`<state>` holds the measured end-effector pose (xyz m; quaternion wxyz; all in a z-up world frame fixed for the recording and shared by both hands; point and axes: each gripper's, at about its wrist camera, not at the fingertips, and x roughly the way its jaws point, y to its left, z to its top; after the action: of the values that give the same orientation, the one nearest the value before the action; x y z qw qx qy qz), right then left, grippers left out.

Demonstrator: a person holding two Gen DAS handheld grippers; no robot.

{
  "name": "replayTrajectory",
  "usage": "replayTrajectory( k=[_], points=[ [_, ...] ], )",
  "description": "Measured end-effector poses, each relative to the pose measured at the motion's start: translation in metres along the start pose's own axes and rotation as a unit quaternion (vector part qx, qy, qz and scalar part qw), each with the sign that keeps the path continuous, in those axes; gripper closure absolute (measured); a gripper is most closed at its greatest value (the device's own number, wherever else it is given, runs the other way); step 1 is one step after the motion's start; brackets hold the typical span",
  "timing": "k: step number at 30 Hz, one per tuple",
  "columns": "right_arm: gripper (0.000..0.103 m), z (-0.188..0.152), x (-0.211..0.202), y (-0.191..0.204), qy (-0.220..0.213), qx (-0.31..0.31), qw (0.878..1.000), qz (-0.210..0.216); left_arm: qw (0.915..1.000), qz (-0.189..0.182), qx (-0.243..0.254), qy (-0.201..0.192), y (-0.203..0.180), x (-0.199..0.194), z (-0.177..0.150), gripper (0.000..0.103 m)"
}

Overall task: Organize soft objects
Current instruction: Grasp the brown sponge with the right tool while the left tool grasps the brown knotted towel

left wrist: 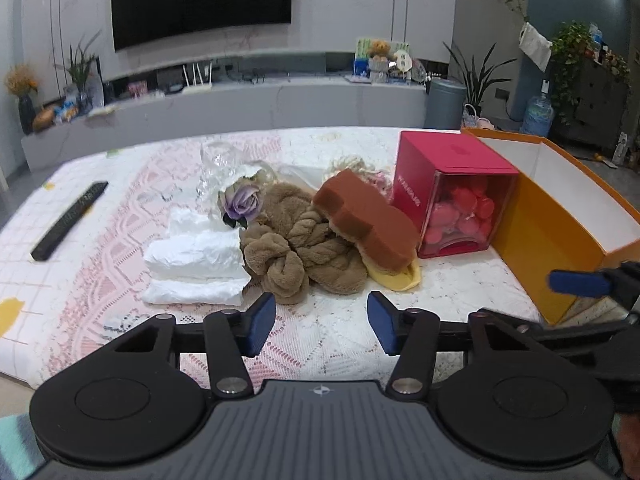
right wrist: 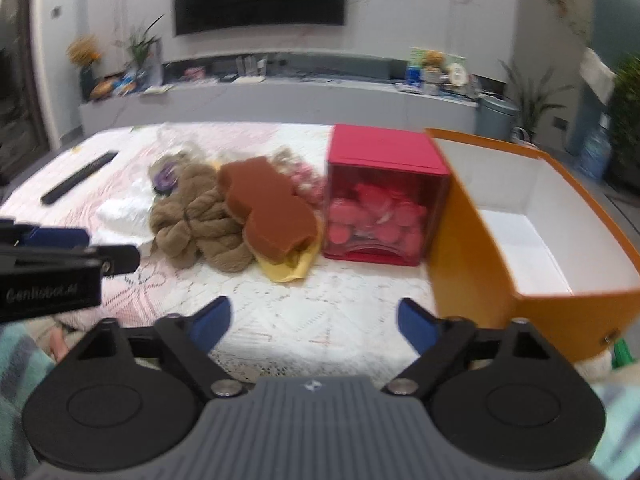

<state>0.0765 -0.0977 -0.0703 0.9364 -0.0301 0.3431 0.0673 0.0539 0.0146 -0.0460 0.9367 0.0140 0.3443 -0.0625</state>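
Observation:
A pile of soft things lies mid-table: a brown fluffy towel (left wrist: 304,248), a brown sponge (left wrist: 360,216) on a yellow cloth (left wrist: 396,278), white folded cloths (left wrist: 196,256), a purple fabric flower (left wrist: 240,200) and cream and pink yarn (left wrist: 360,168). An open orange box (left wrist: 560,216) with a white inside stands at the right. My left gripper (left wrist: 322,326) is open and empty, just in front of the towel. My right gripper (right wrist: 314,326) is open and empty, in front of the sponge (right wrist: 268,208) and beside the orange box (right wrist: 532,232).
A red box with a clear front (left wrist: 452,196) holding pink round pieces stands between the pile and the orange box. A black remote (left wrist: 68,220) lies at the left. Crumpled clear plastic (left wrist: 218,168) lies behind the pile. The table has a lace cloth (left wrist: 320,360).

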Motion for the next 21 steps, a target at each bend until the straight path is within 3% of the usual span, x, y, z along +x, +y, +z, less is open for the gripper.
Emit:
replayTrajectory(
  k=[7,11,16,18,21],
  points=[
    [0.030,0.024,0.041,0.012,0.012,-0.056,0.998,0.035,0.9985,-0.005,0.053,0.012,0.006,0.030,0.027,0.039],
    [0.031,0.045,0.068,0.019,0.004,-0.094,0.994,0.052,0.9917,-0.030,0.124,0.016,0.007,0.057,0.046,0.035],
    [0.031,0.049,0.102,0.028,-0.015,-0.147,0.988,0.043,0.9905,-0.031,0.134,0.003,0.016,0.088,0.049,0.030],
    [0.030,0.046,0.110,0.031,-0.026,-0.158,0.986,0.034,0.9903,-0.021,0.137,-0.007,0.015,0.097,0.045,0.030],
    [0.031,0.046,0.122,0.027,-0.017,-0.136,0.990,0.043,0.9836,0.004,0.179,-0.018,0.002,0.102,0.040,0.027]
  ],
)
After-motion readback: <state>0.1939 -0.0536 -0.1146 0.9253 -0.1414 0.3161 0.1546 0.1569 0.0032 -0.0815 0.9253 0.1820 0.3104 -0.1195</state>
